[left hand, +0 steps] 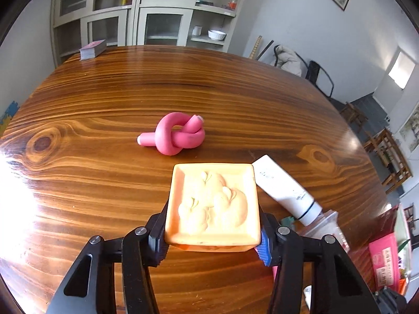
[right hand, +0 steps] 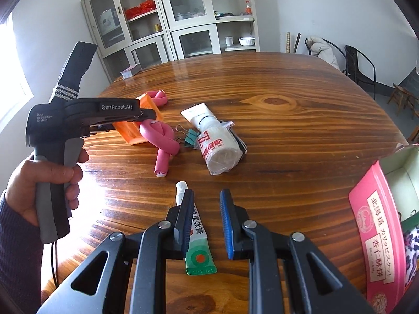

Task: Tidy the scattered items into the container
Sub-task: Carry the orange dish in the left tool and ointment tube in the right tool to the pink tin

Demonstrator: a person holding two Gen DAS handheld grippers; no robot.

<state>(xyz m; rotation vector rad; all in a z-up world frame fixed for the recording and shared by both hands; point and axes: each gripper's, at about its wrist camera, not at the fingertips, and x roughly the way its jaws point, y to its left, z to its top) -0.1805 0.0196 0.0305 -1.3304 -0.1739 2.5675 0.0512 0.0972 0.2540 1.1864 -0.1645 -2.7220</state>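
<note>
My left gripper [left hand: 212, 235] is shut on an orange moulded block [left hand: 212, 204], one pad against each side. From the right wrist view, that gripper [right hand: 136, 123] holds the block [right hand: 131, 130] tilted at the table's left. A pink knotted foam rod [left hand: 178, 136] lies just beyond it, and a white tube [left hand: 285, 188] rests at its right. My right gripper [right hand: 207, 196] hovers low with its pads close together and nothing between them. A green-and-white ointment tube [right hand: 196, 238] lies under its left finger. The open pink box [right hand: 377, 235] stands at the right.
A second pink knotted rod [right hand: 162, 138], a green binder clip [right hand: 191, 137], the white tube [right hand: 199, 115] and a plastic-wrapped roll [right hand: 220, 149] lie mid-table. A card deck [right hand: 131, 70] sits at the far edge. A person's hand [right hand: 47, 178] grips the left tool. Cabinets and chairs stand behind.
</note>
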